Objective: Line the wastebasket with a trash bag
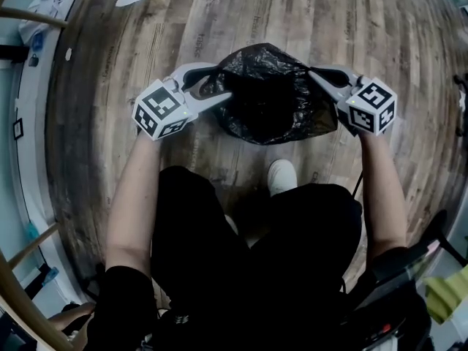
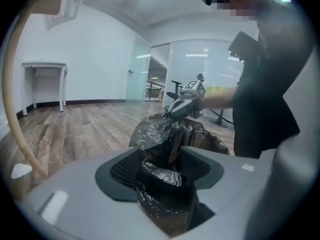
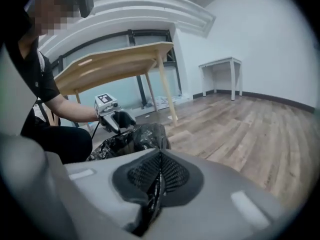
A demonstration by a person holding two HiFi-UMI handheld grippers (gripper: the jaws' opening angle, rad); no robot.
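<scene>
A black trash bag (image 1: pixel 270 97) stands opened up on the wood floor in front of my feet, its mouth dark inside. No wastebasket shows apart from the bag. My left gripper (image 1: pixel 223 84) is at the bag's left rim with its jaws spread. In the left gripper view a bunched fold of the bag (image 2: pixel 162 176) lies loose between the jaws of that gripper (image 2: pixel 160 166), and one ribbed pad (image 2: pixel 125 170) is bare. My right gripper (image 1: pixel 313 74) is at the right rim. In the right gripper view its pads (image 3: pixel 172 171) meet on a thin strip of bag film (image 3: pixel 152 204).
A white shoe (image 1: pixel 281 175) stands just behind the bag. Pale wooden table legs (image 1: pixel 29 17) sit at the far left, and a wooden table (image 3: pixel 120 59) rises beyond the bag. A white side table (image 2: pixel 45 79) stands against the far wall, and an office chair (image 2: pixel 177 89) is by the glass partition.
</scene>
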